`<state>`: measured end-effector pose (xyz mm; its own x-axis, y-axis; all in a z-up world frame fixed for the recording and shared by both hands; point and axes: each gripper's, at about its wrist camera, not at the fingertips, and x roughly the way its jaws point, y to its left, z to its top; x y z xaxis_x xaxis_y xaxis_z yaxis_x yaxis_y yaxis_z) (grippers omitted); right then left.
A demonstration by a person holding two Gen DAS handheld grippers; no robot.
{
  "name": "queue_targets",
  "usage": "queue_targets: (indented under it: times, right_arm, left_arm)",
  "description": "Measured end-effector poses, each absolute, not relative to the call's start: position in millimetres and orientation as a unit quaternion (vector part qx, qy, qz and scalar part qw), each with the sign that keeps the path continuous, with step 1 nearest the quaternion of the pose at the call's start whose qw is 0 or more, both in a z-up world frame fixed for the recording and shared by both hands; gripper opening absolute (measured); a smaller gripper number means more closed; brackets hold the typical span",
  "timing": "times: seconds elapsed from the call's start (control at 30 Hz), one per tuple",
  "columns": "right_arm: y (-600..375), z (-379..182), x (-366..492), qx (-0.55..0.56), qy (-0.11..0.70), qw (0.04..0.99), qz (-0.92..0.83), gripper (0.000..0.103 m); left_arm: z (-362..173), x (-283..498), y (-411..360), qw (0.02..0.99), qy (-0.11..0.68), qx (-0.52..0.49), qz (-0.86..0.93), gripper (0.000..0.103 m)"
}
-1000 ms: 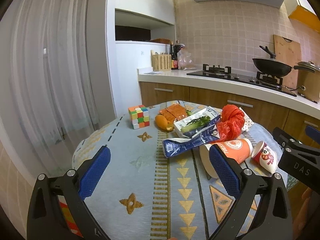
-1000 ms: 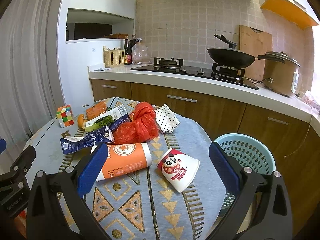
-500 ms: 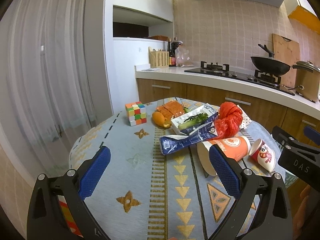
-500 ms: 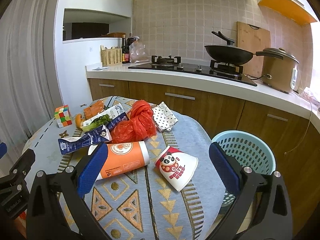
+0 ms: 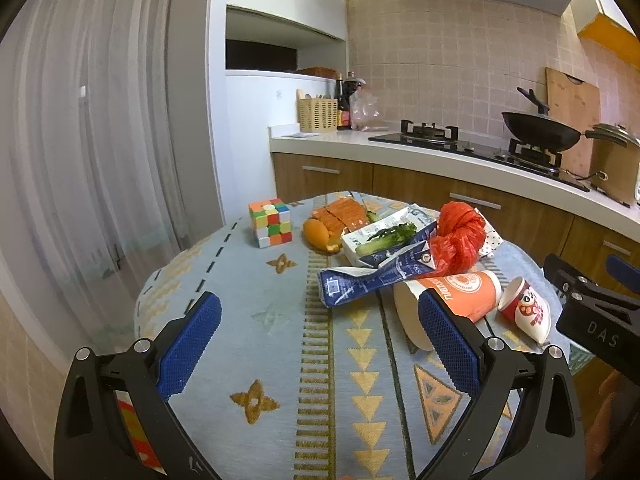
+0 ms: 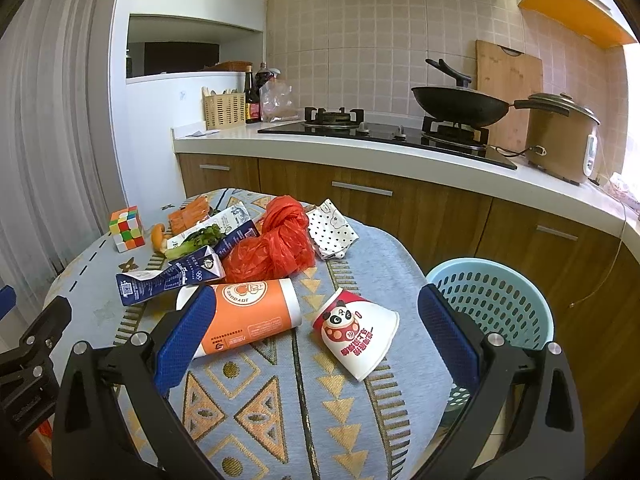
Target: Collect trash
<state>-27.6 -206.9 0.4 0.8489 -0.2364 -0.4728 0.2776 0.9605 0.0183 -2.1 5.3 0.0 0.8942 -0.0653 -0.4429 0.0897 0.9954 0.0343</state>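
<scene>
Round table [image 6: 384,256] under a patterned blue-grey cloth, with kitchen counter and hob behind.

At far left: left gripper [image 5: 320,344], spread wide, nothing between the blue pads [image 5: 188,344], hovering over bare cloth at the near-left part of the table, well short of the trash.

Next, toward the back left: Rubik's cube [image 6: 127,227], standing apart from the pile. Just right of it: orange peel [image 6: 158,236] and orange wrappers [image 6: 188,212].

Then the pile in the middle of the table: white carton [image 6: 216,226] lying flat with green vegetable scraps [image 6: 200,238] on top; crushed blue carton [image 6: 168,280] lying in front of it, touching the red plastic bag [image 6: 276,244], knotted and bunched. Behind the bag on the right: crumpled white paper with dark dots [image 6: 332,232].

Nearer the cameras: orange paper cup [image 6: 248,316], tipped on its side, partly hidden behind the left pad of the right gripper. Just beside it on the right, apart from it: small red-and-white panda cup [image 6: 356,332], also on its side, mouth toward the near right.

Right gripper [image 6: 316,344]: spread wide as well, holding nothing, hanging above the near edge of the table with both cups seen between its fingers.

At far right, off the table edge and lower down: light-blue perforated basket [image 6: 492,300]; cannot tell what lies inside.
</scene>
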Motion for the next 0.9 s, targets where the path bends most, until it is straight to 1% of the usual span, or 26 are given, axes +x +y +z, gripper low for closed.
queue_targets:
  times: [0.13, 0.57, 0.7, 0.73, 0.77, 0.8, 0.87, 0.9]
  right_arm:
    - [-211, 4, -29, 0.048, 0.235, 0.961, -0.139, 0.096]
    - [-212, -1, -28, 0.053, 0.249, 0.958, -0.134, 0.096]
    - [-211, -2, -26, 0.039, 0.246, 0.959, -0.138, 0.096]
    - [-210, -2, -25, 0.034, 0.244, 0.959, -0.141, 0.094]
    - [-210, -3, -24, 0.028, 0.243, 0.959, -0.144, 0.090]
    - [-211, -3, -23, 0.026, 0.244, 0.959, -0.145, 0.088]
    - [-214, -4, -20, 0.026, 0.246, 0.958, -0.142, 0.079]
    - [-216, -4, -19, 0.028, 0.247, 0.958, -0.141, 0.077]
  left_arm:
    - [2, -5, 7, 0.975, 0.218, 0.023, -0.038, 0.096]
    - [-6, -3, 3, 0.972, 0.230, 0.026, -0.046, 0.096]
    - [-10, 0, 5, 0.971, 0.232, 0.031, -0.045, 0.096]
    - [-11, 2, 5, 0.971, 0.232, 0.034, -0.047, 0.096]
    - [-11, 4, 5, 0.971, 0.232, 0.037, -0.052, 0.096]
    - [-12, 8, 6, 0.970, 0.232, 0.044, -0.060, 0.096]
    - [-13, 17, 5, 0.968, 0.230, 0.067, -0.078, 0.096]
    - [-14, 24, 5, 0.966, 0.231, 0.082, -0.085, 0.096]
